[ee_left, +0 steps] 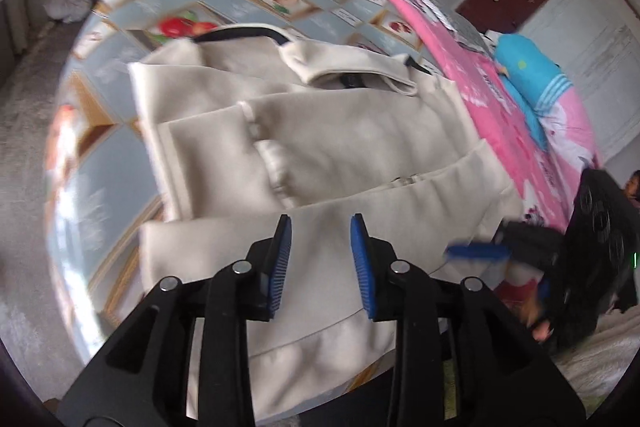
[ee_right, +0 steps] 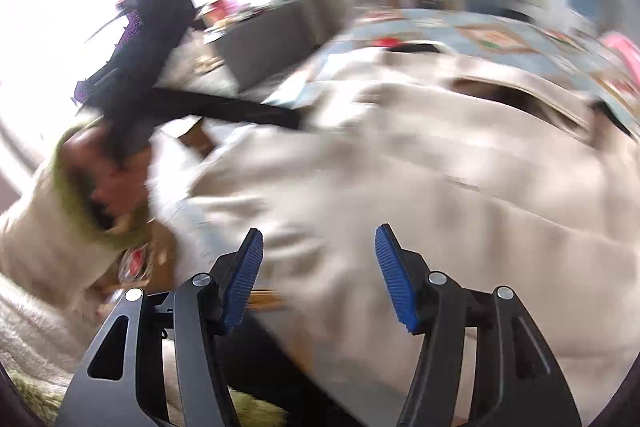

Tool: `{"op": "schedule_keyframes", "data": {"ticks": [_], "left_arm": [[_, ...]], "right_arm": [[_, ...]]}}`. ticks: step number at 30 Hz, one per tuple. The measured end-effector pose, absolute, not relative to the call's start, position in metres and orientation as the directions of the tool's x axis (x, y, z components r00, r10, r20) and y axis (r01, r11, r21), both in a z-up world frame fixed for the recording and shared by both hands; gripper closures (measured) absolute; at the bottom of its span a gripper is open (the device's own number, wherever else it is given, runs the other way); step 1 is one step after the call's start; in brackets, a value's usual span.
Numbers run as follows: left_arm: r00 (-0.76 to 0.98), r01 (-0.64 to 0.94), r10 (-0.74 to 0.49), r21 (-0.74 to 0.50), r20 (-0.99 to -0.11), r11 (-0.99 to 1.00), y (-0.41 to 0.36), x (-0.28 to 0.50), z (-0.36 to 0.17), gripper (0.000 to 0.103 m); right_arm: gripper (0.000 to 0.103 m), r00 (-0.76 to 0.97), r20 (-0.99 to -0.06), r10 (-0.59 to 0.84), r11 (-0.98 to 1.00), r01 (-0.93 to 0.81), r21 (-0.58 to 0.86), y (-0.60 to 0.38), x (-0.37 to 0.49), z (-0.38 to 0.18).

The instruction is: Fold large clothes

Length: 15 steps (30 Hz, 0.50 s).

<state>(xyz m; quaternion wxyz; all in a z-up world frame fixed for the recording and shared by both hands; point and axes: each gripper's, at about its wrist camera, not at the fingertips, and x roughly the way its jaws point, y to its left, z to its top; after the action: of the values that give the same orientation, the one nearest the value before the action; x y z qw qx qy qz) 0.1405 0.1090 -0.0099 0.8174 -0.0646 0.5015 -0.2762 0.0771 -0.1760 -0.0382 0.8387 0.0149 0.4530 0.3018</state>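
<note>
**Left wrist view: both tongs spread above the folded cream coat**

Left wrist view: the cream coat (ee_left: 320, 131) lies on the patterned counter (ee_left: 120, 155), just beside a pink blanket (ee_left: 520, 115). Its sleeves are laid across the body and the near edge is doubled over, presumably to narrow it for the next fold. The left tongs (ee_left: 321, 227) hover over that near edge, jaws parted, nothing between them. The right tongs (ee_left: 476, 251) show blurred at the coat's right edge.

Right wrist view: heavily blurred. The right tongs (ee_right: 319, 239) stand spread above the coat (ee_right: 400, 167), empty. A hand (ee_right: 108, 183) grips the other tool left of the coat.
</note>
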Motion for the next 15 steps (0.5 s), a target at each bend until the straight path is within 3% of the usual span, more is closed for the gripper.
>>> {"op": "schedule_keyframes", "data": {"ticks": [6,9,12,15], "left_arm": [[0.473,0.248,-0.350,-0.259,-0.809,0.934,0.143,0.118,-0.014,0.072],[0.502,0.193,-0.314,-0.249,-0.806,0.949,0.157,0.121,-0.021,0.066],[0.478,0.138,-0.247,-0.206,-0.843,0.969,0.166,0.135,-0.035,0.065],[0.449,0.127,-0.312,-0.286,-0.837,0.950,0.175,0.150,-0.046,0.065]], "right_arm": [[0.046,0.421,-0.787,0.451,0.878,-0.367,0.307,-0.208,0.101,-0.073],[0.045,0.425,-0.788,0.446,0.880,-0.369,0.300,-0.207,0.106,-0.078],[0.045,0.430,-0.796,0.425,0.886,-0.379,0.269,-0.202,0.102,-0.078],[0.045,0.426,-0.794,0.433,0.883,-0.376,0.279,-0.200,0.106,-0.078]]}}
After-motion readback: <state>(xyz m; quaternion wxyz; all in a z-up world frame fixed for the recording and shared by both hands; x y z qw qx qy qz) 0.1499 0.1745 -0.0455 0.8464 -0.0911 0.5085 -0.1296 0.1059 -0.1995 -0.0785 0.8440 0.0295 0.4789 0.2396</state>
